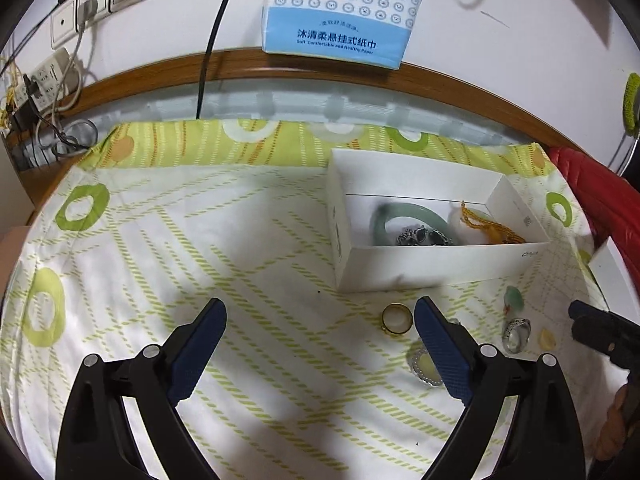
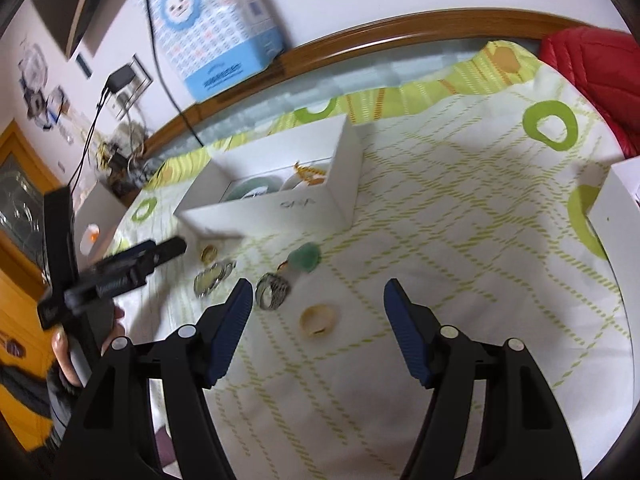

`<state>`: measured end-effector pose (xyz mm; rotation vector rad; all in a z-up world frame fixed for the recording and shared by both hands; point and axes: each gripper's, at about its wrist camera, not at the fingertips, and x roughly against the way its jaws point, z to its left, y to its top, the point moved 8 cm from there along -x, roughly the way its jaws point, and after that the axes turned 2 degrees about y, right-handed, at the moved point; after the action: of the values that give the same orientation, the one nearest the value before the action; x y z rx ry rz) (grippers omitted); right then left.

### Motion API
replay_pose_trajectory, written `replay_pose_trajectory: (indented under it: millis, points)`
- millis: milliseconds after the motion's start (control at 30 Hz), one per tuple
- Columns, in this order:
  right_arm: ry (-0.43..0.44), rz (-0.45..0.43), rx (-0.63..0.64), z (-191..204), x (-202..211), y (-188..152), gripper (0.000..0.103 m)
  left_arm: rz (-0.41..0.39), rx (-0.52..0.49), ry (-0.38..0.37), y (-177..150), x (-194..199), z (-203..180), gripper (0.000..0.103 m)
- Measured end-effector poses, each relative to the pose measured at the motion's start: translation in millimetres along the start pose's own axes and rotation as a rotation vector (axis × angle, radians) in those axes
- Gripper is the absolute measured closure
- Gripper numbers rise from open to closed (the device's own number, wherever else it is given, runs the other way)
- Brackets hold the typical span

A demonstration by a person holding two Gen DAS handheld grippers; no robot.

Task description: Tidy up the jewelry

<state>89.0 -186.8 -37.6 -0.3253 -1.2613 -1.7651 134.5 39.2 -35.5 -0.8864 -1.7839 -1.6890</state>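
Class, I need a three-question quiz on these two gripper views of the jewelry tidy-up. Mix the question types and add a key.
1. True or false: the green bangle already lies inside the white box.
2. Multiple choice: between the open fingers of the right gripper, which piece lies on the cloth? A) gold ring B) pale yellow ring C) silver ring
3. Fill in: the left gripper is ____ and holds nothing.

Key: 1 true. 2 B, the pale yellow ring; the silver ring sits by the left finger, the gold ring nearer the box. 3 open.
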Motion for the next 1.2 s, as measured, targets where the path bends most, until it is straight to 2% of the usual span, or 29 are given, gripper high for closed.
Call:
replay_pose_trajectory:
  millis: [200,333,500,567,700,800,900,967,1000,1100,1200]
  points:
    - [-0.014,0.017,-0.012,-5.2,-2.1,-0.7,0.037,0.036,-0.025,-0.112,-1.4,-2.6,-18.7,0.008]
    - [-0.019,0.006,-0.017,-7.3,-0.2,1.8,0.037,0.089,-0.039,-0.167,-6.9,-11.3,-31.5,0.008]
    - [-0.028,0.007,-0.049,-15.0,0.3,2.7,0.037,0.108,-0.003,-0.206,-6.8,-15.4,-33.2,0.025]
    - [-0.029,0.004,-0.061,-17.5,1.0,2.9,0.037,0.110,-0.002,-0.213,-6.1,-15.7,-33.5,0.039]
    - [-0.029,-0.001,-0.068,-19.1,1.7,4.0,0.037,0.113,-0.033,-0.220,-8.3,-15.8,-41.3,0.048]
    - [-0.030,0.002,-0.067,-19.1,1.0,4.1,0.037,0.104,-0.079,-0.182,-10.1,-17.5,-47.6,0.050]
    - [-0.030,0.009,-0.056,-16.6,-0.5,2.8,0.037,0.083,-0.125,-0.114,-10.3,-20.9,-50.3,0.061]
    - [-0.028,0.015,-0.044,-14.5,-1.1,2.0,0.037,0.080,-0.124,-0.091,-9.1,-22.0,-46.0,0.081]
    - [-0.026,0.017,-0.040,-13.5,-1.3,1.7,0.037,0.081,-0.115,-0.083,-8.2,-23.2,-41.4,0.082]
    - [-0.021,0.021,-0.031,-12.1,-0.7,1.6,0.037,0.103,-0.046,-0.143,-6.0,-23.2,-29.8,0.082]
    - [-0.015,0.022,-0.024,-11.5,0.7,1.7,0.037,0.108,-0.016,-0.156,-5.5,-21.5,-23.4,0.082]
